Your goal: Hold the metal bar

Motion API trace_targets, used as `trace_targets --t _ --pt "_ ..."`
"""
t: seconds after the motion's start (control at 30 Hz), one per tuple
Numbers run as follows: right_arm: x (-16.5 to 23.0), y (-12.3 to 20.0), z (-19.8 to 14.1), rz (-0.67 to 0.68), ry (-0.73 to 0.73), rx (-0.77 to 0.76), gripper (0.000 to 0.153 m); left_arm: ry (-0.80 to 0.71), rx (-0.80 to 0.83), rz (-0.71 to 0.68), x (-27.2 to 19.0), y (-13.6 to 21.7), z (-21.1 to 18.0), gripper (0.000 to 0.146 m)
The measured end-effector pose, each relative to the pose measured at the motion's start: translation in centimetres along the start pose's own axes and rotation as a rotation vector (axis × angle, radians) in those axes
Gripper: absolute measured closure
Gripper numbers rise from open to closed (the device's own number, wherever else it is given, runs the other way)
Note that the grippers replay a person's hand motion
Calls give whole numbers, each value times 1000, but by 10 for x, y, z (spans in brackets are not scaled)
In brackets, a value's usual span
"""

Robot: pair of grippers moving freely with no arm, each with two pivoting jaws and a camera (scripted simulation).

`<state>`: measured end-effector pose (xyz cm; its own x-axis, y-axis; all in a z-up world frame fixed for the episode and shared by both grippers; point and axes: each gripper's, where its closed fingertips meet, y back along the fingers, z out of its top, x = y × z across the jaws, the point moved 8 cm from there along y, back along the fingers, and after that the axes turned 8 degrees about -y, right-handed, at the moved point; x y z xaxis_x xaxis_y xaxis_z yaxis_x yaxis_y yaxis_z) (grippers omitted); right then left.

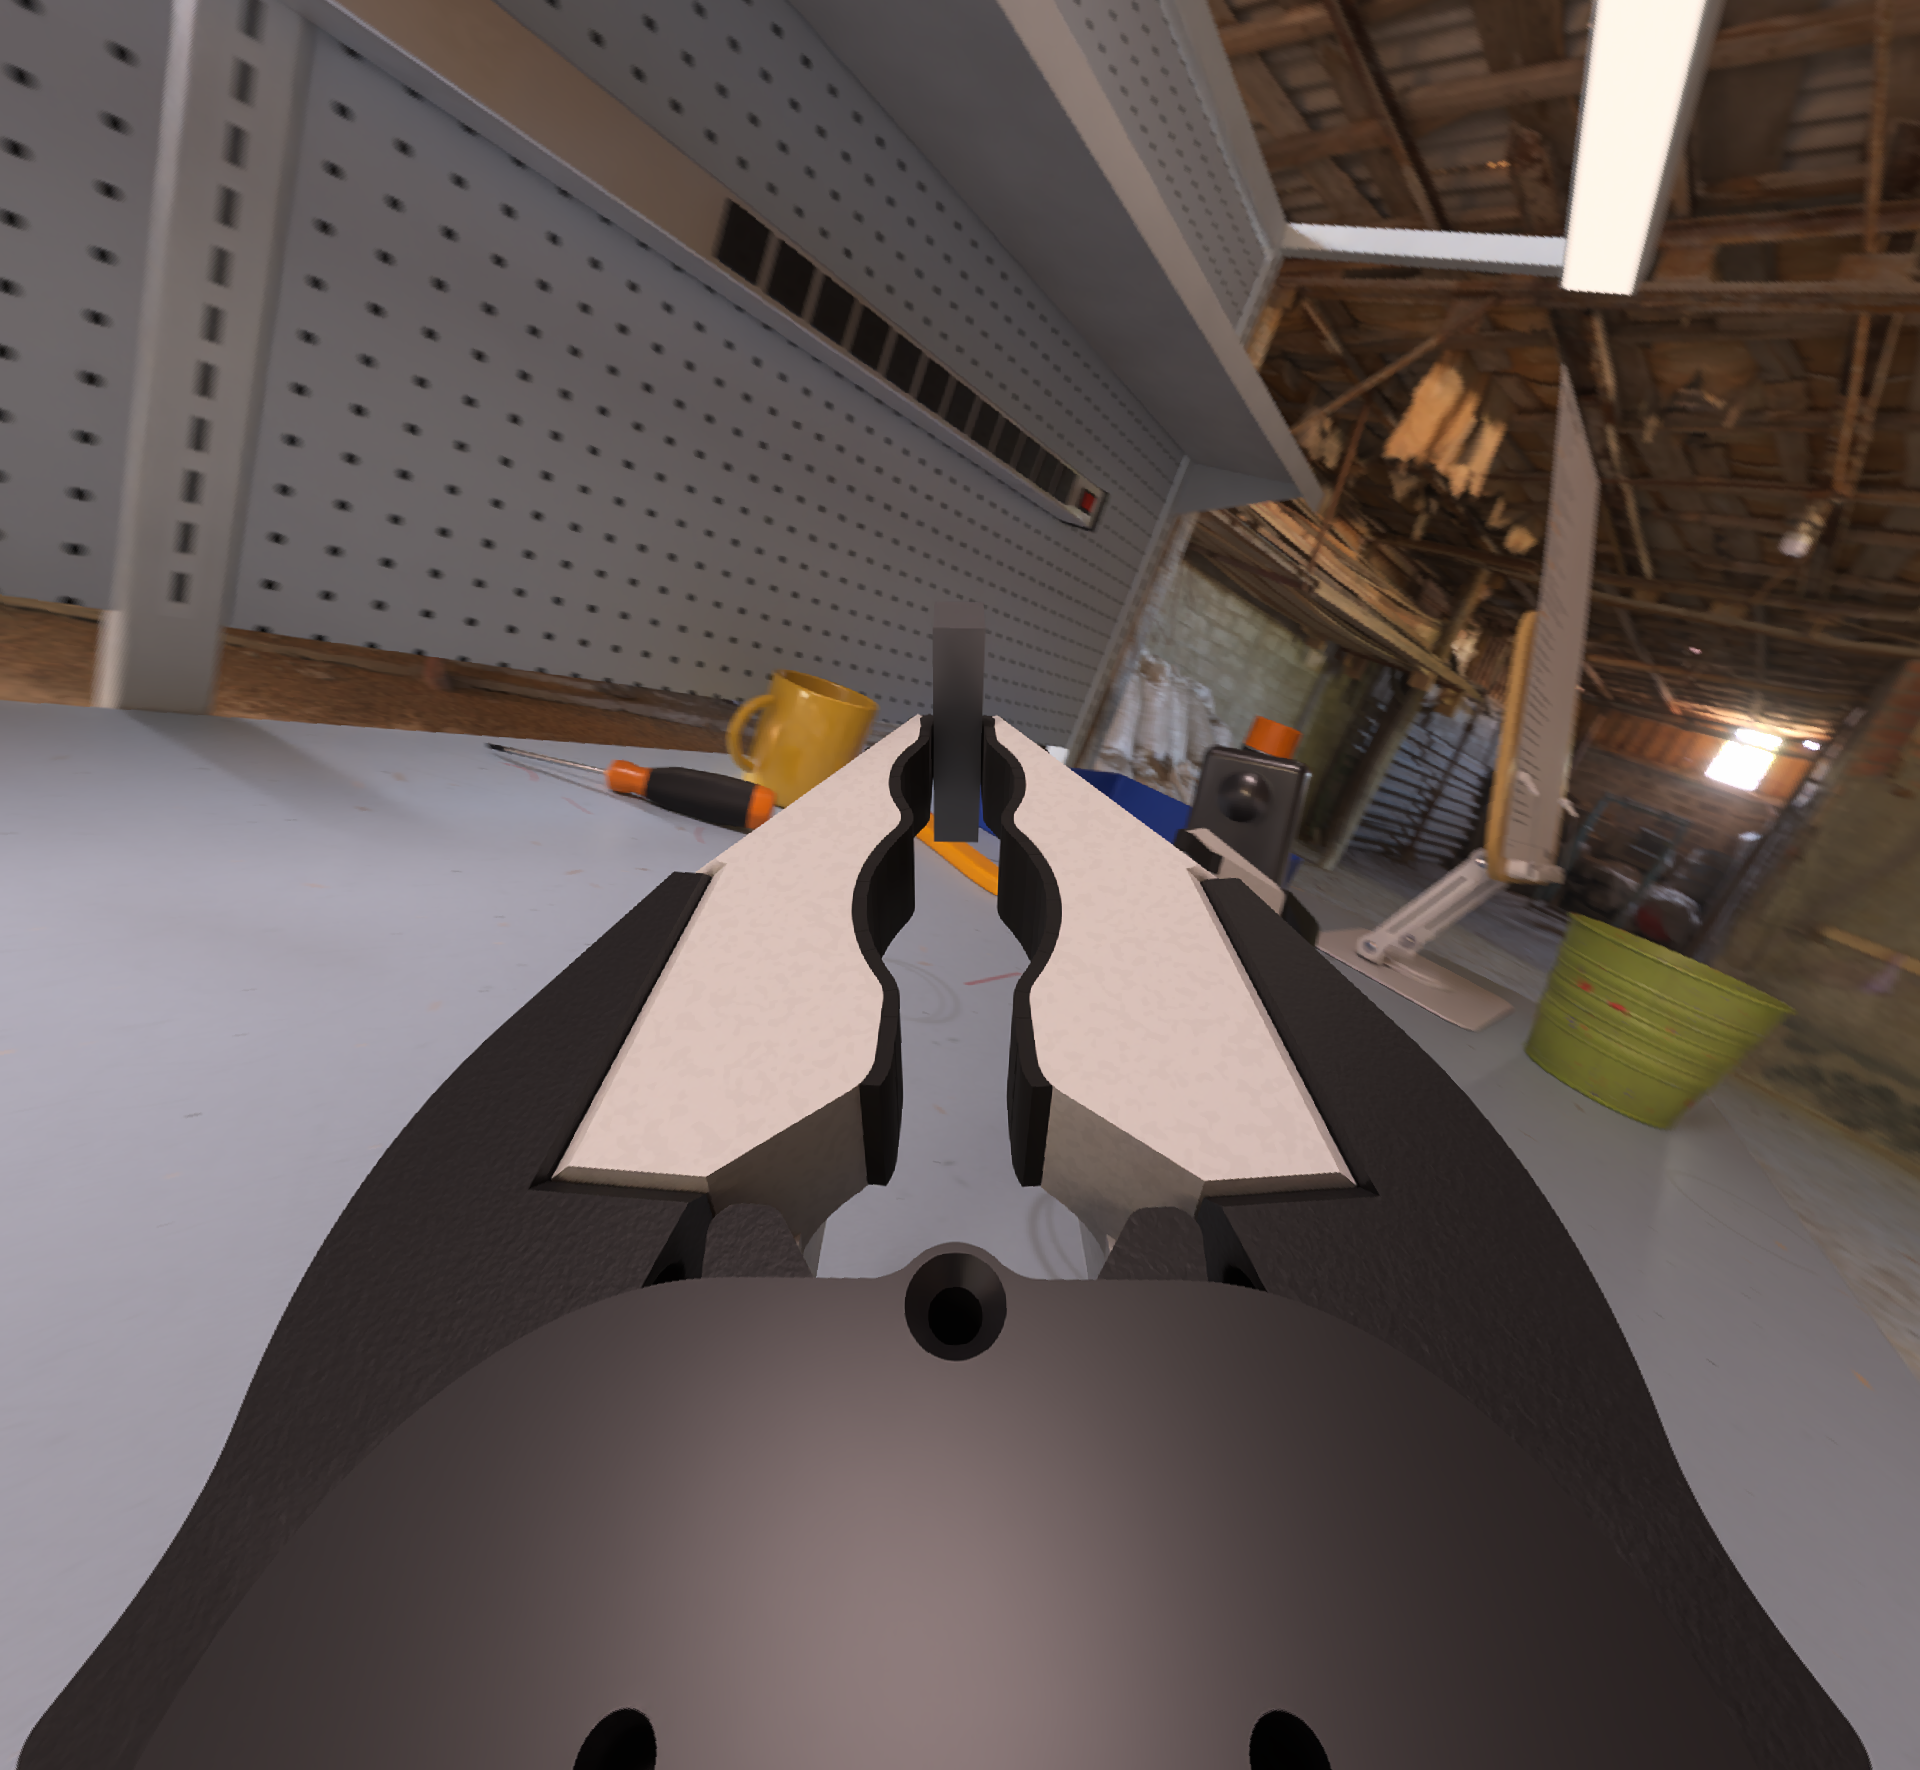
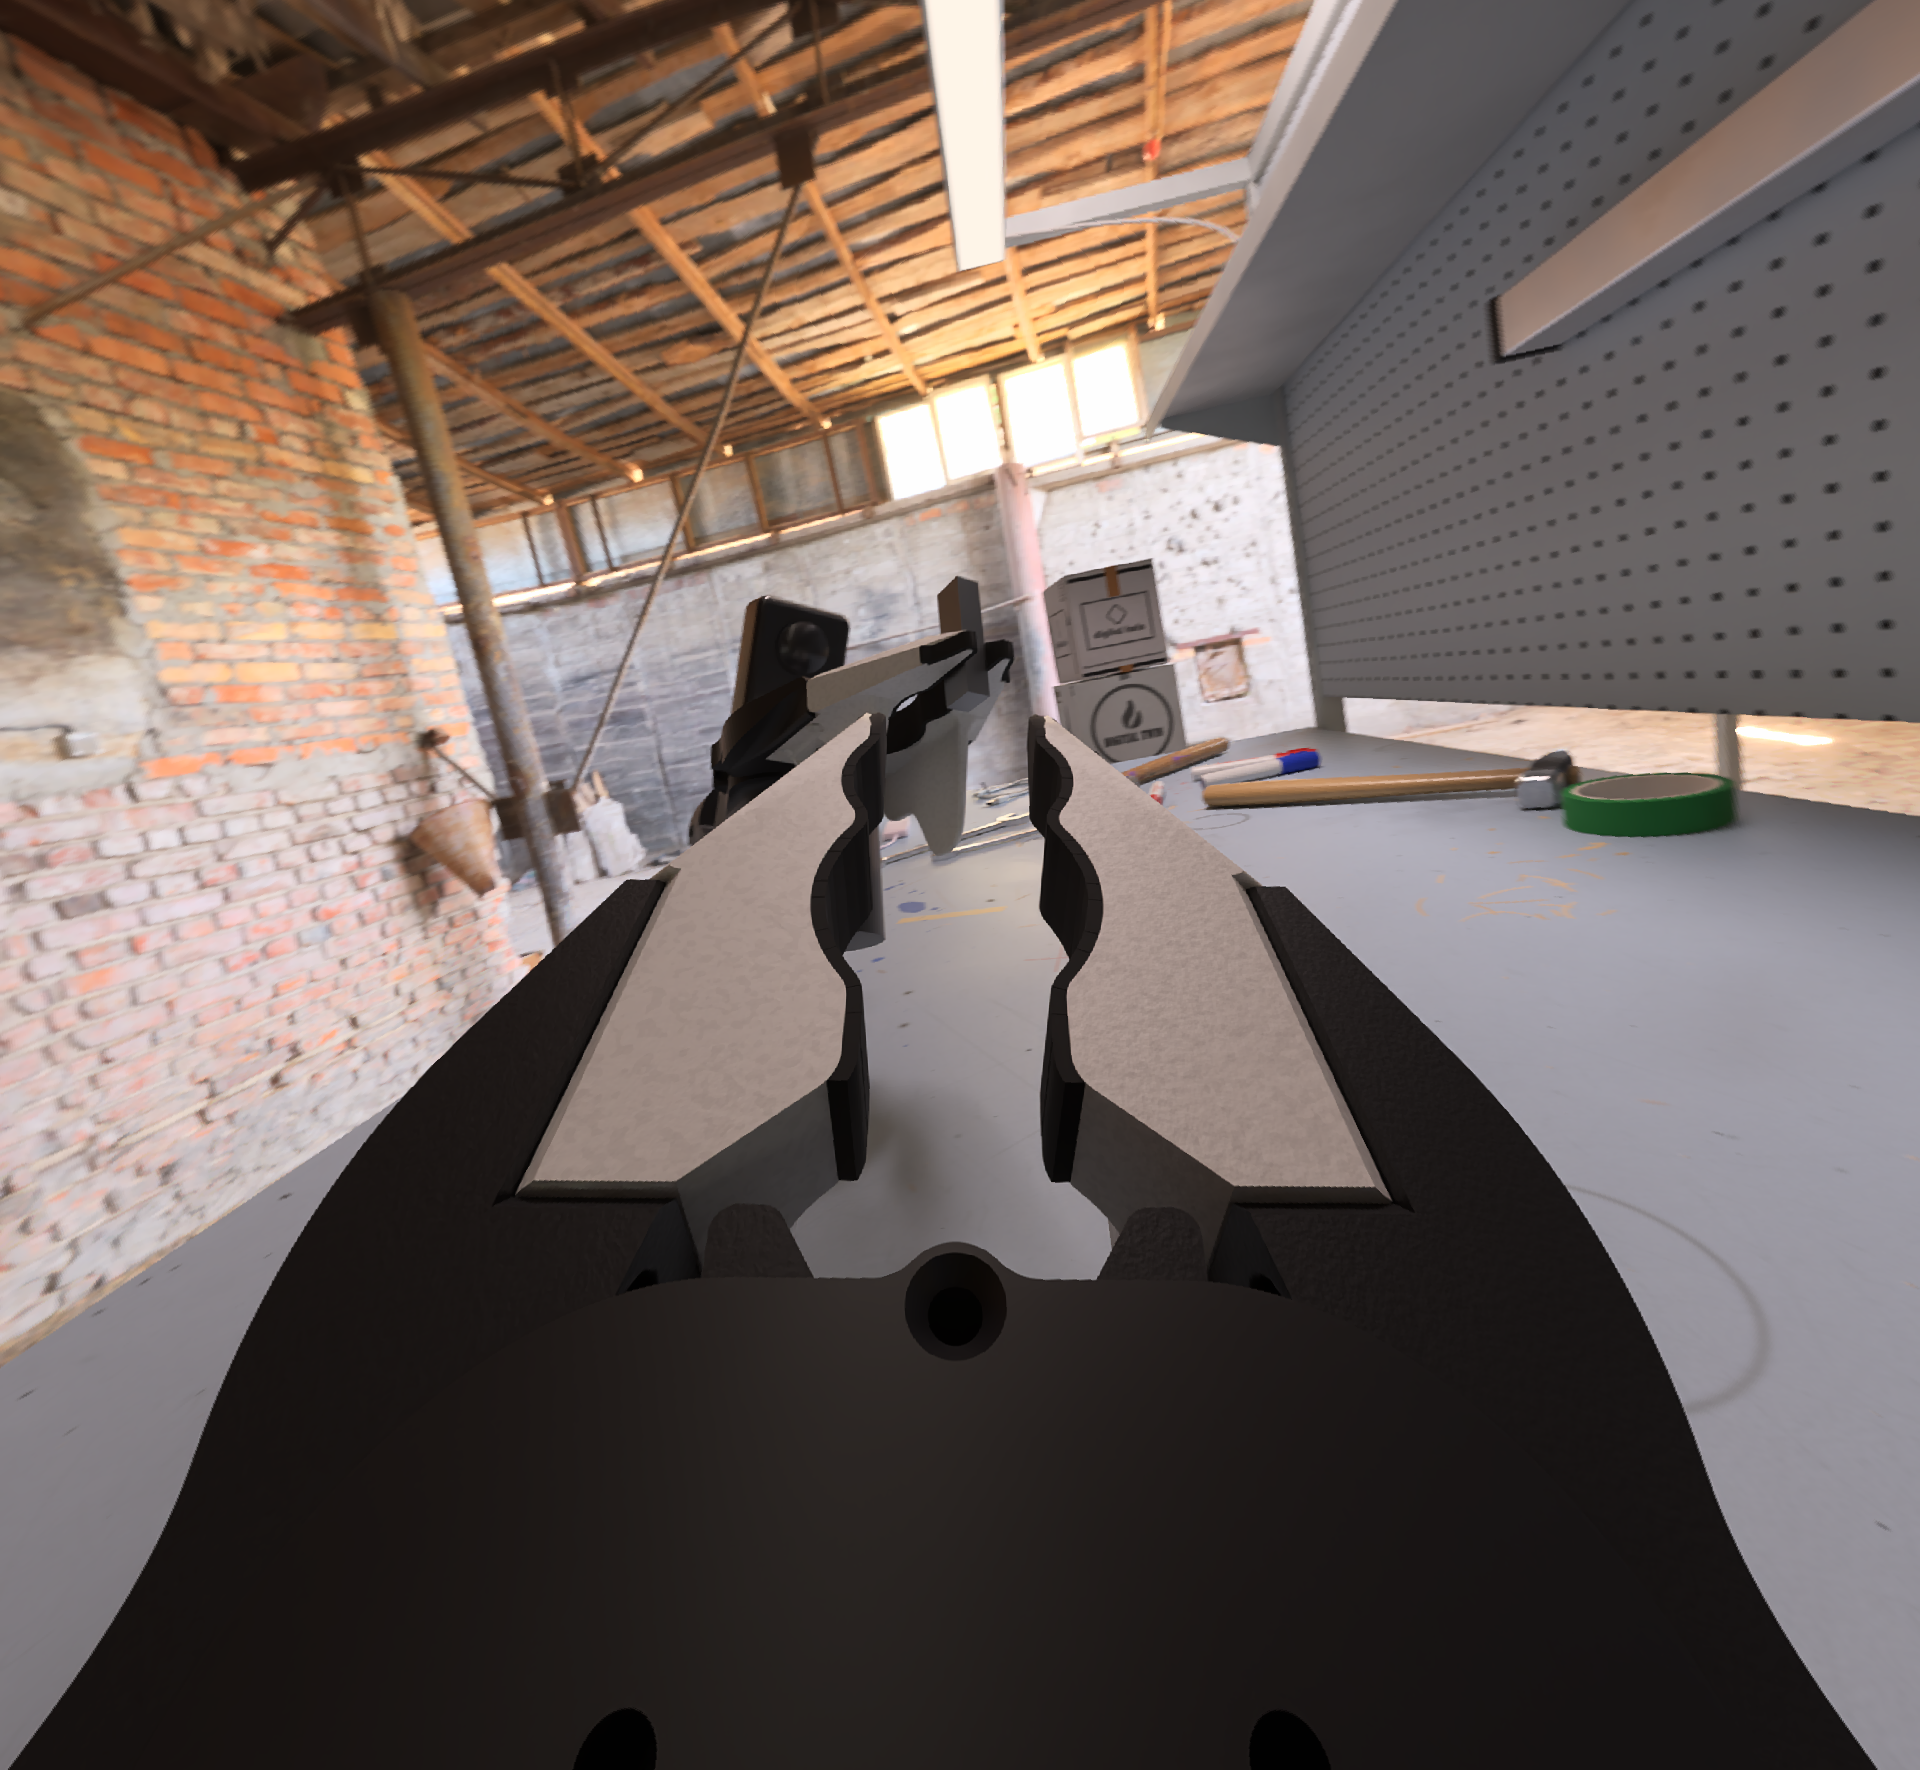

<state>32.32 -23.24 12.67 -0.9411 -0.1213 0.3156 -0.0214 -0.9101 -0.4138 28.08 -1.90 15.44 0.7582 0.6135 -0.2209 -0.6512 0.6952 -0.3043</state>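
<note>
The left tongs [image 1: 956,764] were clamped on the metal bar [image 1: 957,681], a dark, flat strip standing upright at the centre of the left wrist frame, its top end clear above the fingertips [image 1: 906,746] and its lower end showing in the gap below them. Just behind the tips, left of centre, a yellow mug [image 1: 800,721] stood on the grey bench [image 1: 260,941], with an orange-and-black screwdriver [image 1: 686,790] lying in front of it. Right of centre the right tongs [image 1: 1247,853] appeared farther off, and a green bucket [image 1: 1642,1019] sat at the right edge; grey pegboard [image 1: 520,370] filled the upper left. In the right wrist frame, the right tongs [image 2: 954,733] stood apart with nothing between them. Beyond their tips, slightly left of centre, the left tongs [image 2: 977,671] gripped the bar [image 2: 958,606], held above the bench [image 2: 1403,993]. Toward the right edge lay a wooden-handled hammer [image 2: 1382,788] and a roll of green tape [image 2: 1649,803], with markers [image 2: 1262,766] and stacked cardboard boxes [image 2: 1112,660] farther back.
</note>
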Motion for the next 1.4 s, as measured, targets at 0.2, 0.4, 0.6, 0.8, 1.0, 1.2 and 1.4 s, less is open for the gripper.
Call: trace_targets --t 0.2,0.4,0.6,0.8,1.0,1.2,1.4 --pt "-12 1 2 -172 95 -75 118 -35 -19 67 26 17 8 138" --pt "-30 -18 -4 -392 122 36 149 -16 6 263 50 30 10 138" --pt "-49 -40 -9 -627 217 115 153 86 107 222 66 23 -2 138" --pt "-56 -38 -3 -690 346 -13 152 102 75 186 70 24 -16 138" --pt "-64 -22 7 -666 180 -98 153 97 51 173 72 23 -18 138" --pt "-65 -21 7 -681 168 -89 153 63 68 184 80 16 -15 138" --pt "-63 -28 4 -674 220 -46 150 93 159 213 86 16 -9 138"
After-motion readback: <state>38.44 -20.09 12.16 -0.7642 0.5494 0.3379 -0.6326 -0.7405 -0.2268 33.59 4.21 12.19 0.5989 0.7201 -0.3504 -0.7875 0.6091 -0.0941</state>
